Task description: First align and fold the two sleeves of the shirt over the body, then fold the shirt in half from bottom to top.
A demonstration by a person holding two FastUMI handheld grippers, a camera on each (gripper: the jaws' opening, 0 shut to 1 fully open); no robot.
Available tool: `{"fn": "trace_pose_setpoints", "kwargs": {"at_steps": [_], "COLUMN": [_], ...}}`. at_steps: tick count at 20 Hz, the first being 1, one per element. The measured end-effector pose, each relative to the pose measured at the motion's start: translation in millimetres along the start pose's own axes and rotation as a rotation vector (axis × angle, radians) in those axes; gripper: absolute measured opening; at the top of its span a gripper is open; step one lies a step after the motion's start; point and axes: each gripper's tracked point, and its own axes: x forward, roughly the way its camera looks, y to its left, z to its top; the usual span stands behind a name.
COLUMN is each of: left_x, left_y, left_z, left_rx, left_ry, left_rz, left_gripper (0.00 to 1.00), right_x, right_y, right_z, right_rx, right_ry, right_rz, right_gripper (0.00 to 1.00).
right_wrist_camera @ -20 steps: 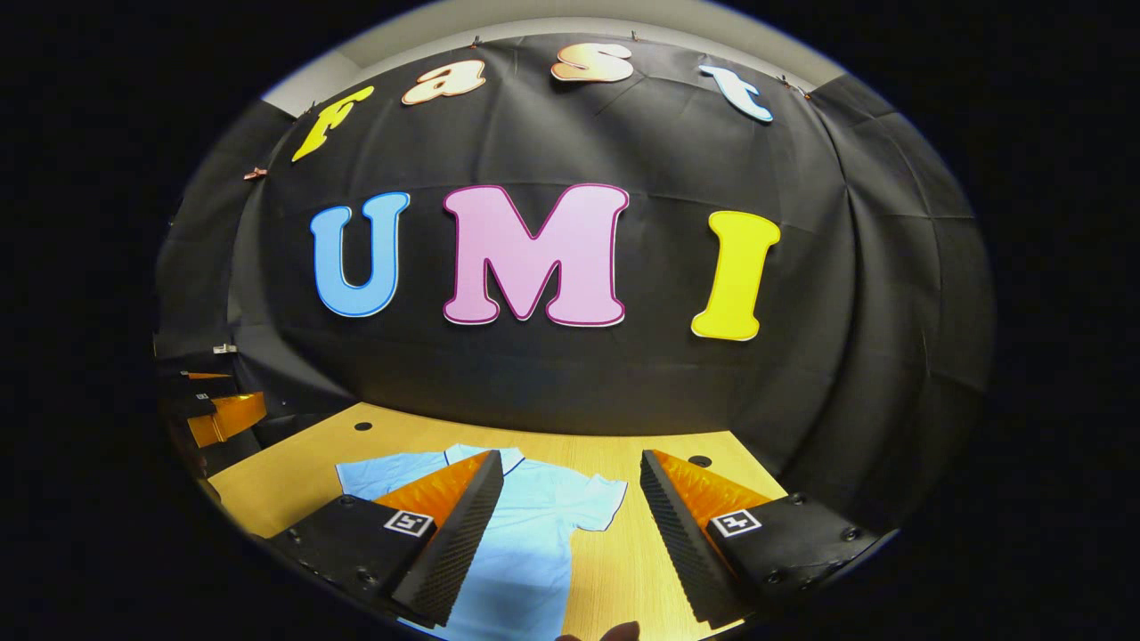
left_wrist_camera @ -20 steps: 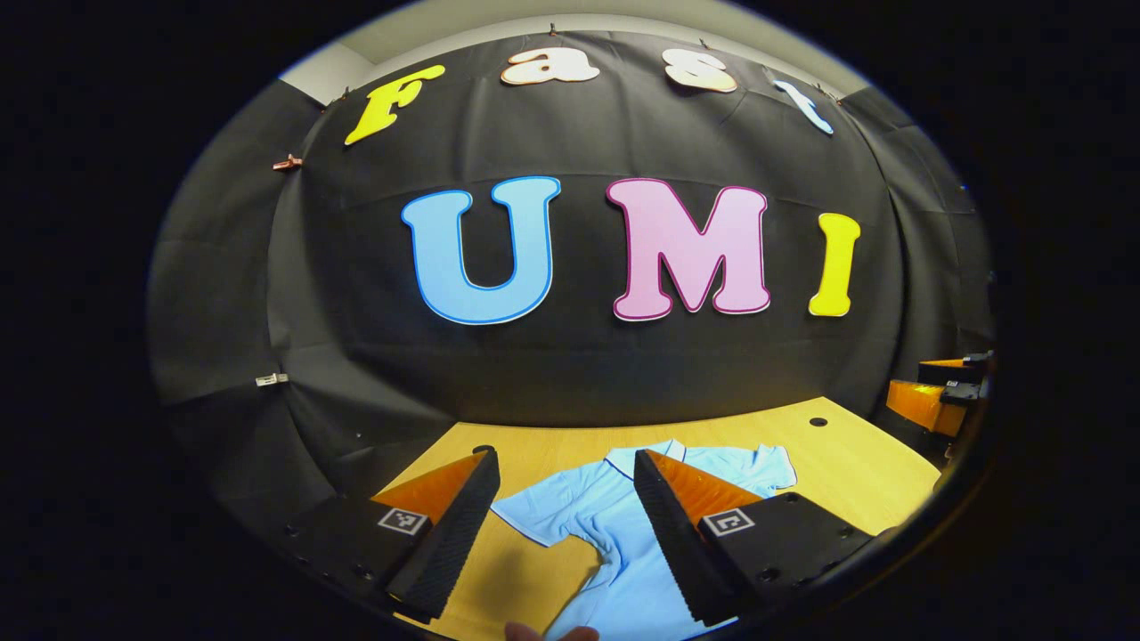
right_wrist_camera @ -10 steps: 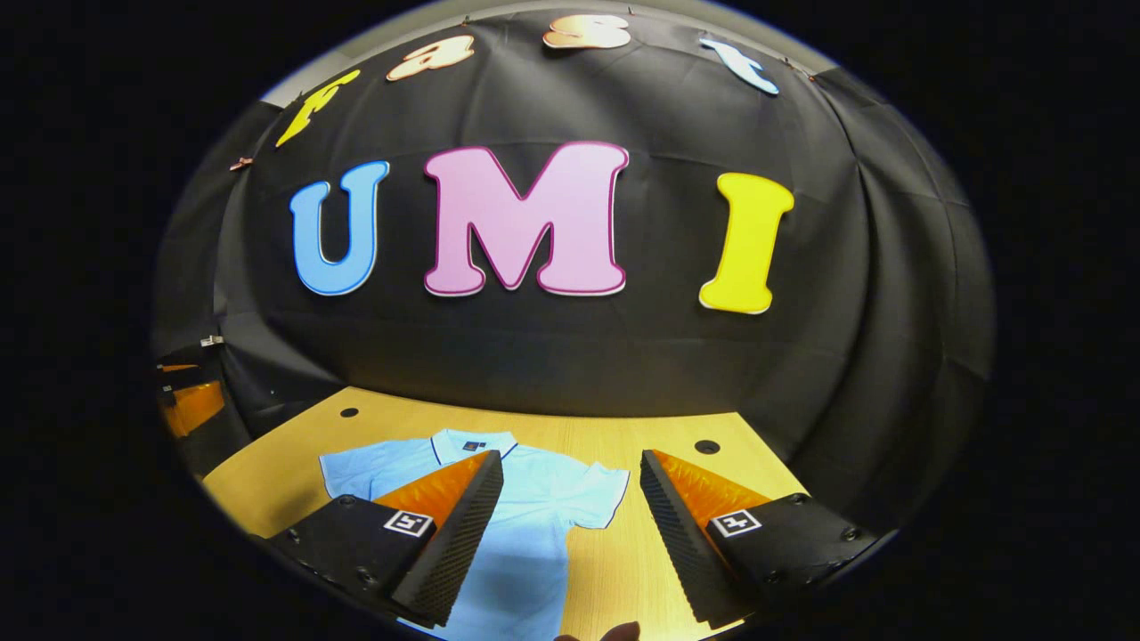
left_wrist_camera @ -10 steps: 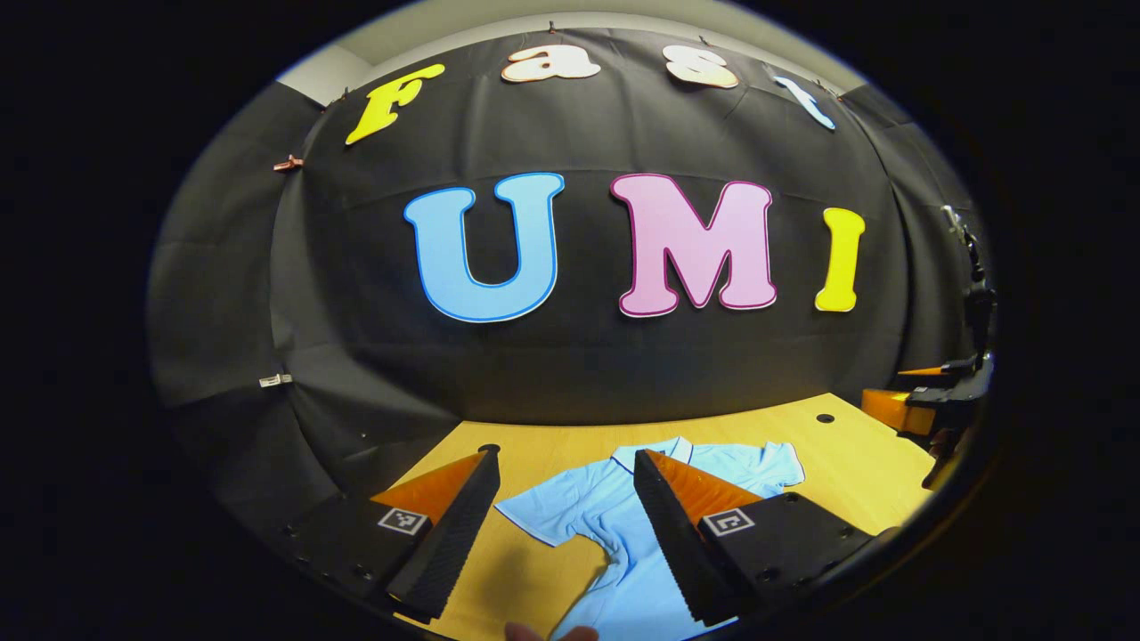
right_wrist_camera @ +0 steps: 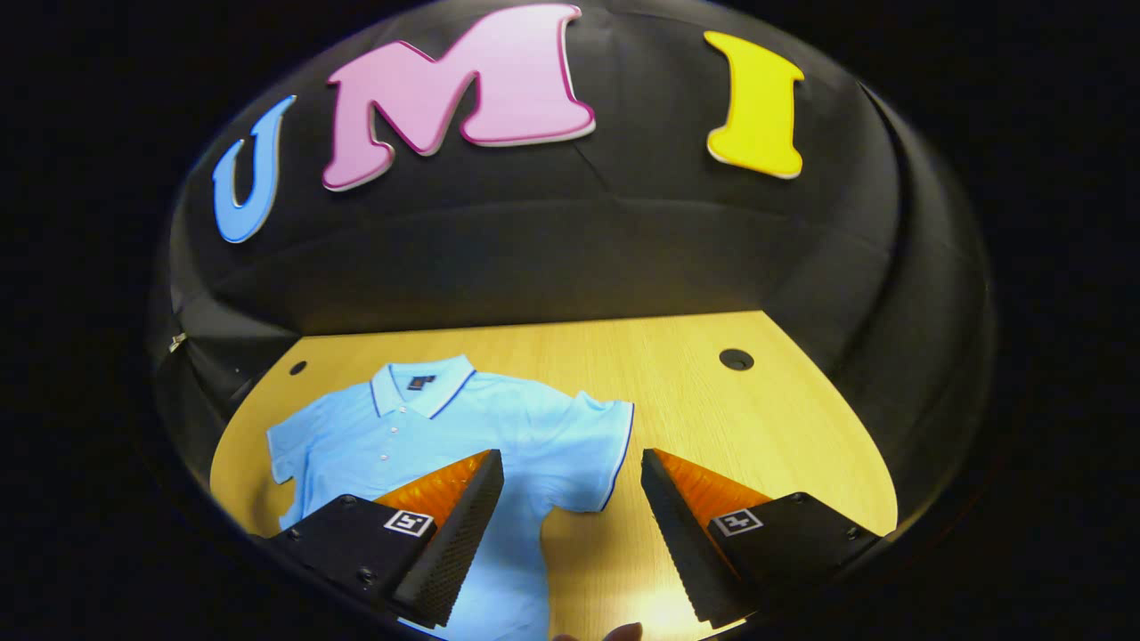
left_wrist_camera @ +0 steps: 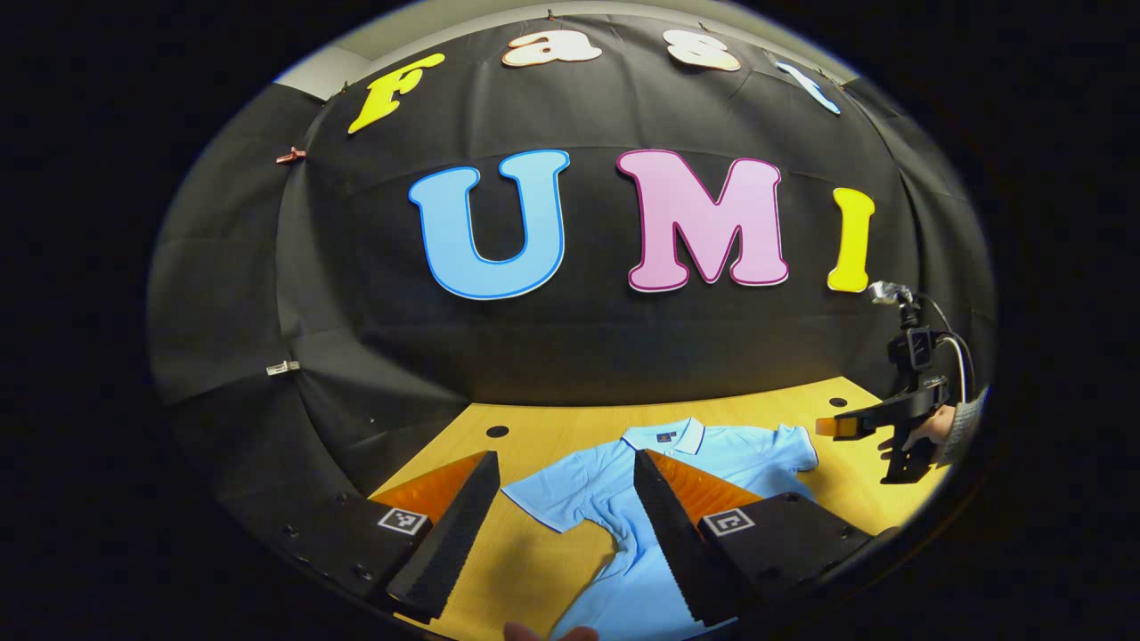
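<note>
Shirt [right_wrist_camera: 445, 427]: lay flat on table [right_wrist_camera: 712, 418], collar toward wall (long axis front-back).
Left gripper [left_wrist_camera: 563, 525]: fingers apart.
Right gripper [right_wrist_camera: 570, 525]: fingers apart, held nothing.

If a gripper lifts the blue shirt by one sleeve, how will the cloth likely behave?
The shirt lies flat and thin on the wooden table, so it is probably floppy and light; the sleeve would likely rise first while the body drags and wrinkles. It cannot roll or tip.
</note>
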Motion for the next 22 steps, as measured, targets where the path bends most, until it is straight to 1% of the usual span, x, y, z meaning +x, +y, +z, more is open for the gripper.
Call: {"fn": "trace_pose_setpoints", "kwargs": {"at_steps": [2, 3, 7, 11, 12, 16, 17, 19, 20, 21, 22], "left_x": [2.3, 3.1, 7.7, 9.8, 9.8, 11.4, 12.1, 13.1, 13.1, 12.7, 12.0], "left_y": [0.6, 0.4, 1.7, 2.4, 3.0, 3.6, 3.4, 5.0, 5.6, 7.1, 8.2], "left_z": [-2.5, -4.3, -8.5, -12.2, -11.7, -12.9, -14.4, -15.4, -14.6, -15.7, -15.3], "left_rx": [-0.001, -0.003, -0.007, -0.004, -0.003, -0.006, -0.008, -0.009, -0.010, -0.012, -0.013], "left_ry": [0.009, 0.012, 0.026, 0.038, 0.039, 0.039, 0.041, 0.045, 0.044, 0.045, 0.045], "left_rz": [0.003, 0.004, 0.009, 0.013, 0.013, 0.014, 0.014, 0.016, 0.017, 0.019, 0.021], "left_gripper": [0.96, 0.96, 0.96, 0.96, 0.96, 0.96, 0.96, 0.96, 0.96, 0.96, 0.96], "right_x": [32.9, 43.0, 83.6, 101.1, 104.5, 105.2, 105.2, 106.0, 104.6, 105.0, 105.1], "right_y": [-7.6, -11.1, -17.9, -17.7, -18.1, -15.6, -14.1, -11.3, -9.0, -5.8, -2.9], "right_z": [-20.7, -27.3, -42.3, -48.7, -45.5, -46.4, -47.5, -48.0, -48.0, -48.4, -48.5], "right_rx": [0.027, 0.033, 0.013, -0.002, -0.009, -0.014, -0.011, -0.003, -0.001, 0.004, 0.007], "right_ry": [0.072, 0.094, 0.159, 0.205, 0.190, 0.193, 0.194, 0.201, 0.208, 0.211, 0.216], "right_rz": [-0.016, -0.025, -0.057, -0.072, -0.072, -0.069, -0.068, -0.069, -0.067, -0.063, -0.057], "right_gripper": [0.97, 1.00, 1.00, 1.00, 1.00, 0.98, 0.95, 0.81, 0.78, 0.60, 0.52]}}
